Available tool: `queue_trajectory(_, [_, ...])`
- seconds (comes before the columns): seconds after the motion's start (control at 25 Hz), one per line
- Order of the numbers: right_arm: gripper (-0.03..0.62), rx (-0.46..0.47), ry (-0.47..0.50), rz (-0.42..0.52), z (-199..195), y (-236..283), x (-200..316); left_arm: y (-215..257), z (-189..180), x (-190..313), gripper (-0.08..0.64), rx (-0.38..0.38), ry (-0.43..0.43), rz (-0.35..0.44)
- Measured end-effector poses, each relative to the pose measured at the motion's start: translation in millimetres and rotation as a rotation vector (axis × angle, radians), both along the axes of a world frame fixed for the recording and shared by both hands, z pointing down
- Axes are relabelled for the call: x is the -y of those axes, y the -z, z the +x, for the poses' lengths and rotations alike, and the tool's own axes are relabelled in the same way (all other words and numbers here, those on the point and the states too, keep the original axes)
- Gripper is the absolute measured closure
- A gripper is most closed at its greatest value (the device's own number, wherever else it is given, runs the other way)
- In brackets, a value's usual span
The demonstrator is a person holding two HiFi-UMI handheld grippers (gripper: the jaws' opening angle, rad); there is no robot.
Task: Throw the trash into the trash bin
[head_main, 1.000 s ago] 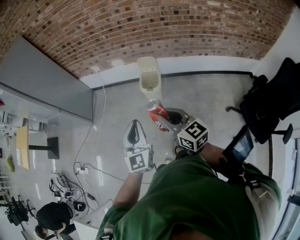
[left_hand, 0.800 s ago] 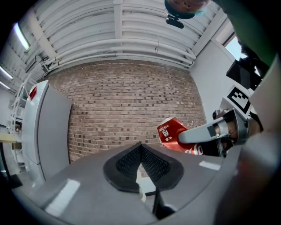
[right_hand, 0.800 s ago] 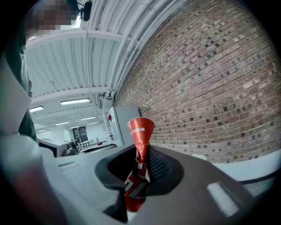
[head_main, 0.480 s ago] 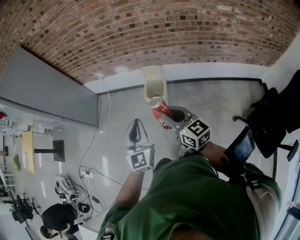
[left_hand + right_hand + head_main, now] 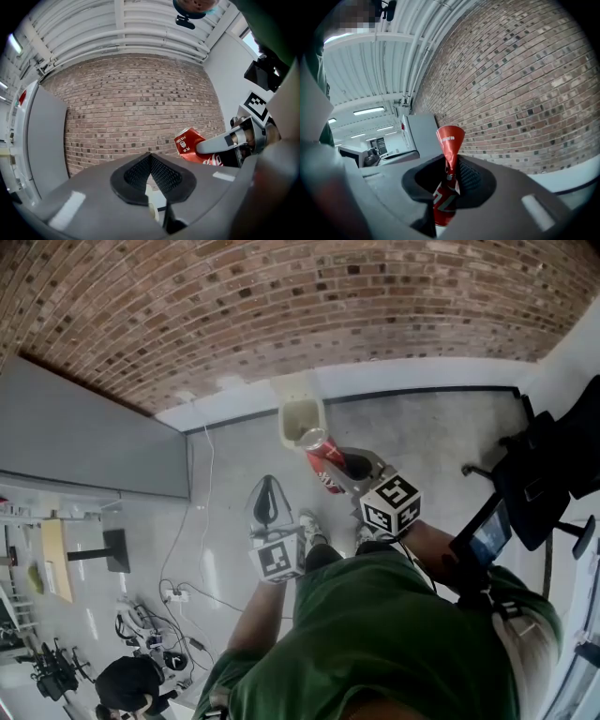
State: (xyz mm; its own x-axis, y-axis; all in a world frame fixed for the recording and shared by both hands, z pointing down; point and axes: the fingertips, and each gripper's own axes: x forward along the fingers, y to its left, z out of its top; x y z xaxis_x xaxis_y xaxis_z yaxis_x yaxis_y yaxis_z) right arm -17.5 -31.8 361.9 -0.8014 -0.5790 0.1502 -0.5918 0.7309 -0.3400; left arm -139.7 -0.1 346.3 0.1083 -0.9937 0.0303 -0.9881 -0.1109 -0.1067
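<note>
Open grey floor [image 5: 234, 465] runs from the person's shoes to the white skirting under the brick wall [image 5: 281, 306]. The cream trash bin [image 5: 302, 421] stands hard against that skirting, mouth upward. The right gripper [image 5: 339, 468] is pushed out ahead of the person's green top [image 5: 394, 634], its jaws clamped on a crushed red can [image 5: 322, 463] (squeezed flat where the pads bite, as the right gripper view shows). From the head view the can's top end overlaps the bin's near rim, though I cannot tell how high above it the can is. The left gripper [image 5: 267, 501] is held just beside the right one, to its left and a little nearer the body. Its jaws are pressed together with nothing in them. A black office chair [image 5: 553, 465] stands well off to the right. A grey panel [image 5: 84, 437] runs along the left side, cables [image 5: 178, 592] trail on the floor below it, and another person [image 5: 127, 681] is far off at the lower left.
</note>
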Motion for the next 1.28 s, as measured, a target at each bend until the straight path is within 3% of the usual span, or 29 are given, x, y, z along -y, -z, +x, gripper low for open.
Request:
queue_trajectory(0.28, [0.528,-0.034,-0.059,-0.014,-10.0,-11.4,39.5,-15.5,-16.5,45.8,0.555,-0.018,-0.053,-0.005])
queue_trajectory(0.6, [0.528,-0.068,-0.132,-0.026,-52.3,-16.2,98.3,-21.3,-61.6,112.0,0.555,-0.05,-0.117,-0.017])
queue_trajectory(1.0, [0.528,-0.112,-0.233,-0.058,-106.3,-33.6,156.3,-35.3,-114.7,174.3,0.555,-0.095,-0.207,-0.072])
queue_trajectory(1.28, [0.528,-0.148,-0.262,-0.099,-115.3,-54.3,183.4,-62.2,-125.5,208.3,0.555,-0.128,-0.225,-0.137])
